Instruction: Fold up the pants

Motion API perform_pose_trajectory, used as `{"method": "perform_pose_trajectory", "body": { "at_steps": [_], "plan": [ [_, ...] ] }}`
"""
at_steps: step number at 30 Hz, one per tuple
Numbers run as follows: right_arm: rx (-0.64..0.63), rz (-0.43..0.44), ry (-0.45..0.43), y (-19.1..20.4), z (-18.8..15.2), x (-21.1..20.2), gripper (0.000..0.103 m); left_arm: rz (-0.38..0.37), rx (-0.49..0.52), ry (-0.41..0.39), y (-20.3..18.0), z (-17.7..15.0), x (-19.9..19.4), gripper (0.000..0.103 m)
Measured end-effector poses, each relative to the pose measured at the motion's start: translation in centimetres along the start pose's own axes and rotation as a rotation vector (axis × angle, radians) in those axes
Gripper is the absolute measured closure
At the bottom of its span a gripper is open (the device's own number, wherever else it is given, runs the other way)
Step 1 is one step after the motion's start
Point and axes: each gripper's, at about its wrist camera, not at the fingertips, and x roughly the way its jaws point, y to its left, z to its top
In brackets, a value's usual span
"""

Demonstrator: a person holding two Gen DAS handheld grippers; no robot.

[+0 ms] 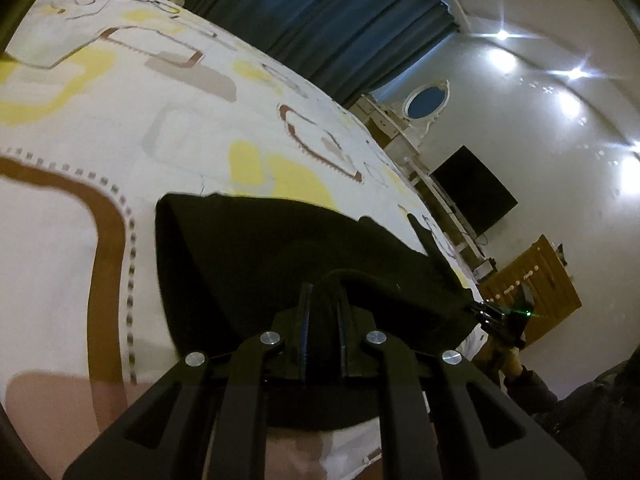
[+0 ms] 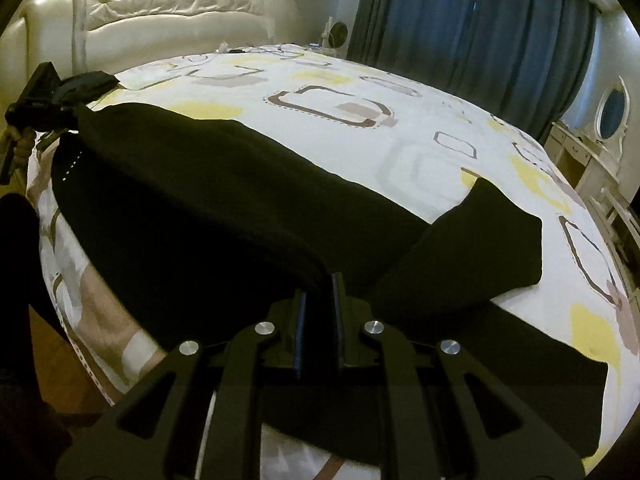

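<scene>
**Pants stretched along the bed edge, one end in each gripper**

Pants (image 2: 208,208), black, lie on the patterned bed (image 2: 360,92), near the edge closest to me, part of the fabric hanging over that edge. I have my left gripper (image 1: 324,312) pinching a raised bunch of cloth at one end; a ridge of fabric rises between its fingers, so the tongs are pressed onto the pants. My right gripper (image 2: 320,304) sits at the other end, its fingers nearly together with black cloth running between them, so I judge it is also clamped on the pants, though dark fabric against dark fingers makes the exact bite hard to read.

I take it that holding both ends this way keeps the garment taut and flat enough to carry one end over the other.

The long axis runs along the bed edge, from my right gripper away towards the left one, which shows small in the right view beside the headboard (image 2: 160,12). Near my right gripper one leg (image 2: 472,248) splays off at an angle across the bed, while the other strip continues along the edge, so the legs are not yet aligned. I cannot tell which end is the waist.
</scene>
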Motion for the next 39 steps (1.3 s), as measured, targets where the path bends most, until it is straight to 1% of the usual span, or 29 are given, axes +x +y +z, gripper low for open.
{"method": "perform_pose_trajectory", "body": {
  "at_steps": [5,11,16,20,23,24,26,28,30,33,34,36,37,38,39],
  "plan": [
    [-0.006,-0.006,-0.002,0.6,-0.7,-0.8,0.091,-0.013,0.002,-0.010,-0.2,-0.9,-0.8,0.092],
    [-0.008,-0.002,0.010,1.3,-1.8,-1.3,0.091,-0.008,0.018,0.007,-0.5,-1.6,-1.6,0.092],
    [-0.006,0.005,0.019,1.9,-3.0,-1.7,0.090,0.026,0.026,0.049,-0.4,-2.2,-1.9,0.089],
    [0.002,0.015,0.033,2.1,-3.5,-1.5,0.089,0.062,0.044,0.088,0.1,-2.5,-2.2,0.082],
    [0.000,0.017,0.032,2.1,-3.8,-1.6,0.089,0.077,0.038,0.110,0.6,-2.9,-2.4,0.081],
    [0.001,0.018,0.031,2.1,-3.9,-1.6,0.089,0.092,0.039,0.110,0.7,-3.1,-2.8,0.081],
    [0.001,0.018,0.029,2.0,-4.0,-1.7,0.089,0.099,0.037,0.111,0.8,-3.3,-3.5,0.081],
    [-0.001,0.018,0.029,2.1,-4.0,-1.7,0.088,0.141,0.029,0.094,0.8,-3.3,-4.2,0.081],
    [-0.005,0.016,0.031,2.2,-4.1,-1.7,0.086,0.166,0.024,0.058,0.6,-3.0,-4.9,0.081],
    [-0.010,0.010,0.029,2.2,-4.1,-1.8,0.085,0.162,0.041,0.009,-0.8,-2.0,-5.4,0.081],
    [-0.012,0.009,0.030,2.2,-4.1,-1.8,0.082,0.153,0.061,-0.003,-1.7,-1.5,-5.2,0.081],
    [-0.020,-0.006,0.027,2.2,-4.2,-2.2,0.071,0.126,0.093,-0.014,-3.4,-0.8,-4.1,0.081],
    [-0.019,-0.007,0.017,2.1,-4.3,-2.6,0.060,0.118,0.102,-0.016,-4.0,-0.4,-3.5,0.080],
    [-0.015,0.001,0.013,2.0,-4.4,-2.9,0.044,0.105,0.109,-0.012,-4.5,-0.1,-2.7,0.080],
    [-0.011,-0.011,0.008,1.8,-4.5,-3.4,0.034,0.084,0.117,-0.004,-5.1,0.2,-1.8,0.080]
  ]
}}
